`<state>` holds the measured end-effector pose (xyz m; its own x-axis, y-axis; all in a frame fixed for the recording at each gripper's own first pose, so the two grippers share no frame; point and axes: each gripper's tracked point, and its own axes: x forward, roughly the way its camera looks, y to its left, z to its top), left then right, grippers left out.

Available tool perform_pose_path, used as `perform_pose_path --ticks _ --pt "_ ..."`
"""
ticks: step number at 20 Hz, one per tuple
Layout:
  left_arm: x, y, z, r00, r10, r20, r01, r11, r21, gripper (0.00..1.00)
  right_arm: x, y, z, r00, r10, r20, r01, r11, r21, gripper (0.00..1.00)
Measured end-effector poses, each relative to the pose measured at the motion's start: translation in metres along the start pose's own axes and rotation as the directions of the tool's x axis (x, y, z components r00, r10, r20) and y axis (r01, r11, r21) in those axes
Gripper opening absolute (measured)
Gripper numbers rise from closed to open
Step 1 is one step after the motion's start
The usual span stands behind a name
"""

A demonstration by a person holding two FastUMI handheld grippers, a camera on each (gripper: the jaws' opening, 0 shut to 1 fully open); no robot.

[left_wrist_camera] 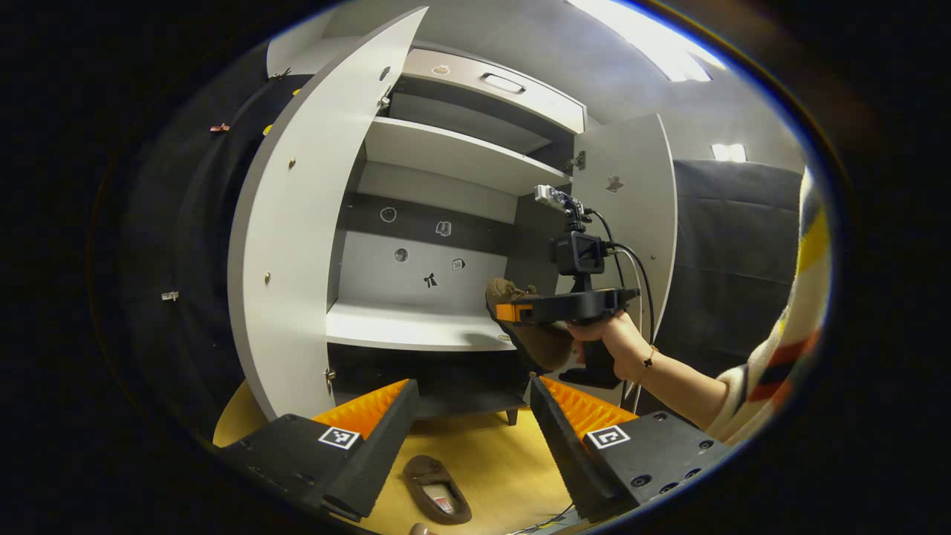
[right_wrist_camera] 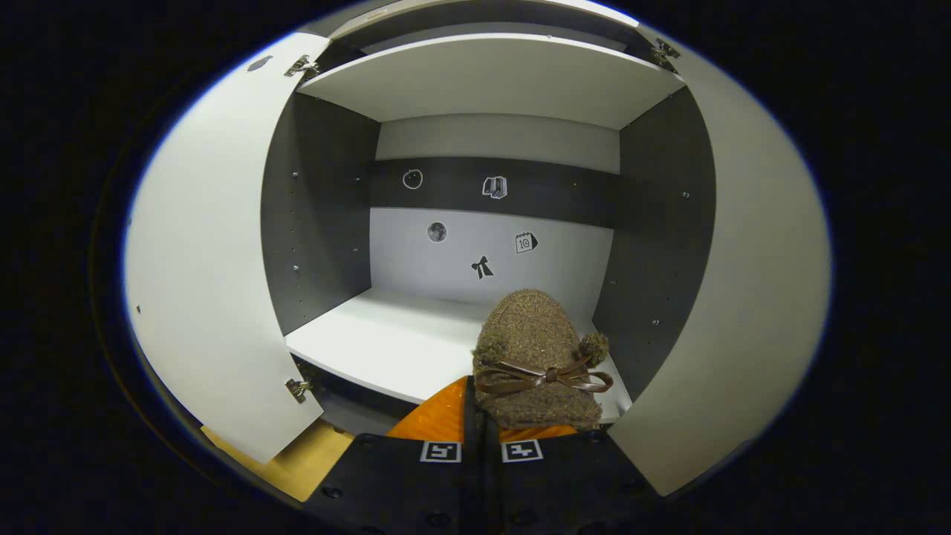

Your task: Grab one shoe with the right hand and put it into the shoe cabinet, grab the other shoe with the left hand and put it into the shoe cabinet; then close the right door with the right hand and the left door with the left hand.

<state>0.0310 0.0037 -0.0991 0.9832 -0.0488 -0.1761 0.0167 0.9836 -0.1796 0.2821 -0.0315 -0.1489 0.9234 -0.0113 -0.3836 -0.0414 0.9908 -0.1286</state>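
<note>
Yellow wooden floor (left_wrist_camera: 490, 453) under your grippers, with a grey two-door shoe cabinet (left_wrist_camera: 438, 156) standing on it, both doors swung wide.

- Left door (left_wrist_camera: 297, 223): pale panel, at 10 o'clock in the left gripper view.
- Left gripper (left_wrist_camera: 472, 427): your fingers spread apart, nothing between them.
- Brown fuzzy slipper on the floor (left_wrist_camera: 437, 489): lying at 6 o'clock, between those fingers, sole down.
- White lower shelf (right_wrist_camera: 394, 349): bare at its left.
- Brown woolly slipper with a ribbon bow (right_wrist_camera: 539, 357): pinched at its heel in your right gripper (right_wrist_camera: 481, 438), fingers pressed together on it, toe pointing into the cabinet over the shelf's right end.
- Right door (left_wrist_camera: 631, 200): at 2 o'clock, behind your hand (left_wrist_camera: 613, 338).
</note>
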Motion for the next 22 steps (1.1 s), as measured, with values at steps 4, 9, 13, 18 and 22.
perform_pose_path --ticks 4,9,13,18,22 --pt "0.002 0.007 -0.002 0.999 0.044 -0.002 -0.044 0.999 -0.019 0.95 0.047 -0.008 0.026 1.0 -0.009 0.009 0.009 0.999 -0.031 0.05" --pt "0.008 0.018 0.001 0.995 0.103 0.001 -0.103 0.994 -0.028 0.95 0.105 -0.023 0.041 0.997 -0.023 -0.072 0.023 1.0 0.006 0.05" --pt "0.014 0.033 0.007 0.987 0.161 0.015 -0.16 0.986 -0.044 0.95 0.149 -0.031 0.03 0.987 -0.024 -0.161 0.033 0.998 0.052 0.05" --pt "0.022 0.048 0.009 0.977 0.213 0.014 -0.212 0.976 -0.048 0.95 0.182 -0.029 -0.013 0.96 -0.012 -0.28 0.02 0.999 0.026 0.05" --pt "0.032 0.051 0.006 0.974 0.228 -0.006 -0.228 0.973 -0.048 0.95 0.196 -0.023 -0.018 0.959 0.007 -0.282 0.008 0.999 0.051 0.16"
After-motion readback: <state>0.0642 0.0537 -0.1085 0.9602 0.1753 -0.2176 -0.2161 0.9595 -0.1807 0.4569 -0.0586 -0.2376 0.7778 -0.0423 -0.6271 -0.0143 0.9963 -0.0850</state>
